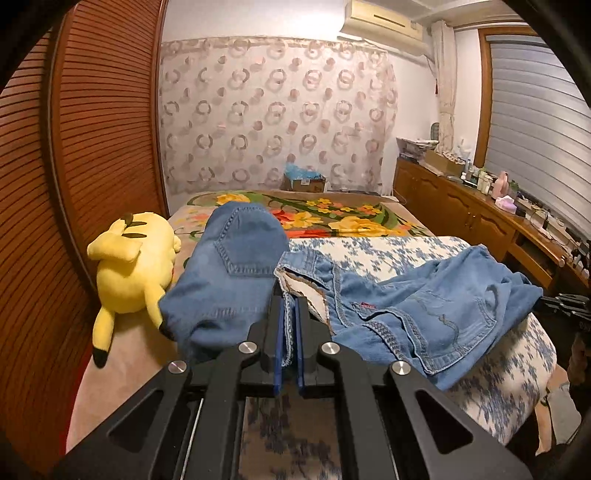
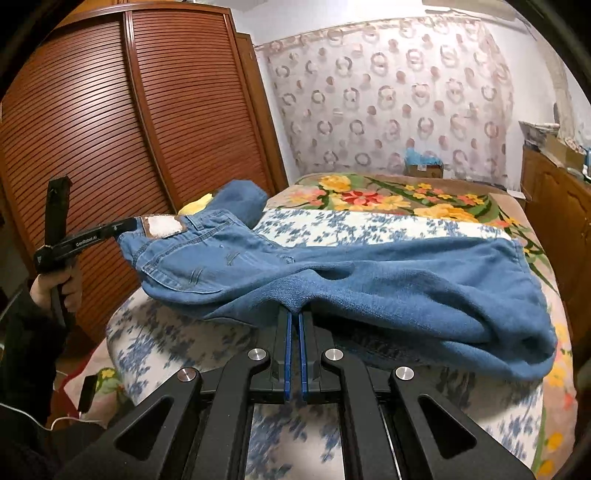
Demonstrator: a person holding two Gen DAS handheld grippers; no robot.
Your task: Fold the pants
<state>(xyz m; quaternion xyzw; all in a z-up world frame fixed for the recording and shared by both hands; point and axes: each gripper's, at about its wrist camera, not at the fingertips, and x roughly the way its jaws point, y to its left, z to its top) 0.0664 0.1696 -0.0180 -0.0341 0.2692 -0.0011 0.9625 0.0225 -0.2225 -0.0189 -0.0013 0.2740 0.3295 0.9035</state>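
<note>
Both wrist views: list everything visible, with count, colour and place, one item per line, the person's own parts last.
jeans: one, blue denim, draped over the quilt, held at both ends
quilt: one, white with blue flowers, on the bed under the jeans
blanket: one, floral yellow, red and green, behind the quilt
plush: one, yellow, by the wardrobe, left of the jeans
wardrobe: one, brown slatted doors, left side
curtain: one, pale with ring pattern, back wall
box: one, cardboard, beyond the bed
air conditioner: one, white, upper wall
cabinet: one, brown wood, cluttered top, right side
left gripper: black, blue pads, shut on the waistband
right gripper: black, blue pads, shut on a denim fold
hand: one, holding the left gripper's handle
</note>
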